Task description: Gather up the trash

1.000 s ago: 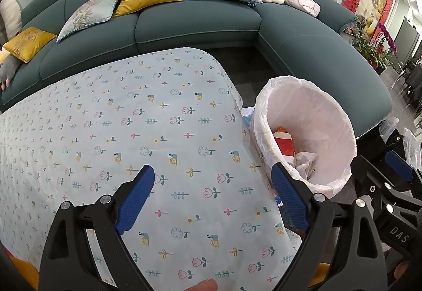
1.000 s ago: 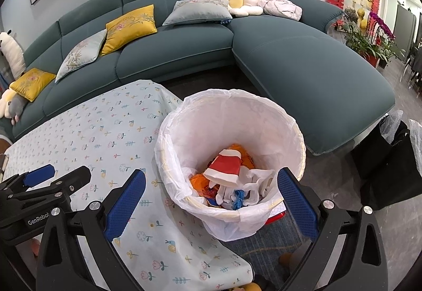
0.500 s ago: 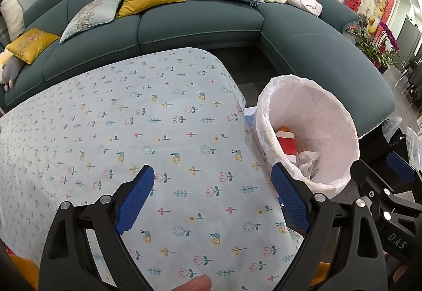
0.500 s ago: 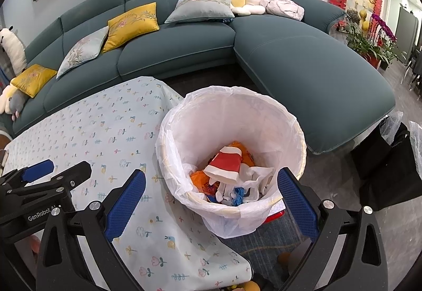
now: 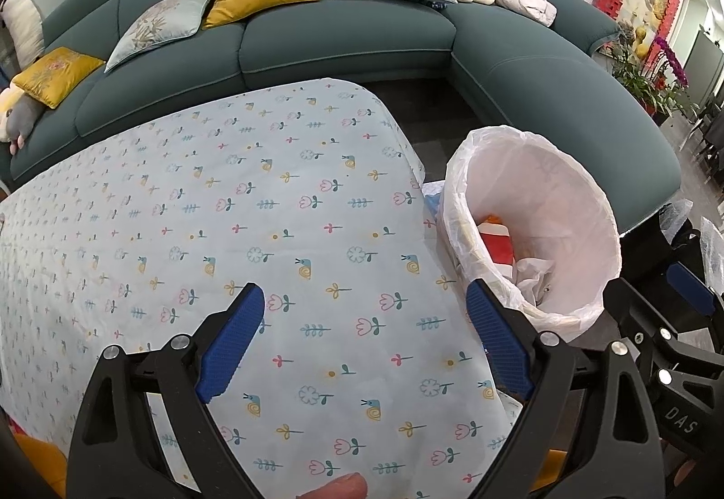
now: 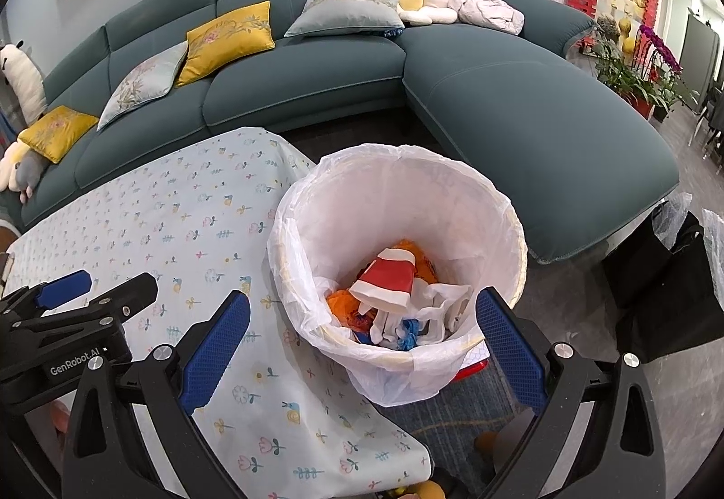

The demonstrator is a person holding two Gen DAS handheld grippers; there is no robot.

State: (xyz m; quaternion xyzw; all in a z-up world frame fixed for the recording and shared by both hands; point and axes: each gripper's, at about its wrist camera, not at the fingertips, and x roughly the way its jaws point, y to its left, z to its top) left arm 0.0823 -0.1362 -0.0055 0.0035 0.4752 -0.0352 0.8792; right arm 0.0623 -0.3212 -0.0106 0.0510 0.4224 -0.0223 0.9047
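A trash bin with a white liner (image 6: 452, 191) stands on the floor at the table's right end; it also shows in the left wrist view (image 5: 565, 200). It holds trash: a red-and-white paper cup (image 6: 389, 282), orange wrappers and white and blue scraps. My right gripper (image 6: 362, 336) is open and empty, above the bin's near rim. My left gripper (image 5: 364, 327) is open and empty, above the flower-patterned tablecloth (image 5: 226, 205). No loose trash shows on the cloth.
A teal corner sofa (image 5: 344, 33) with cushions curves behind the table and bin. A black bag (image 6: 665, 286) sits on the floor to the right. Potted flowers (image 6: 651, 64) stand at far right. Small orange things lie on the floor under the table edge (image 6: 486, 440).
Both grippers have drawn back and up slightly, so the sofa and table sit a little lower in view. Both stay open and empty.
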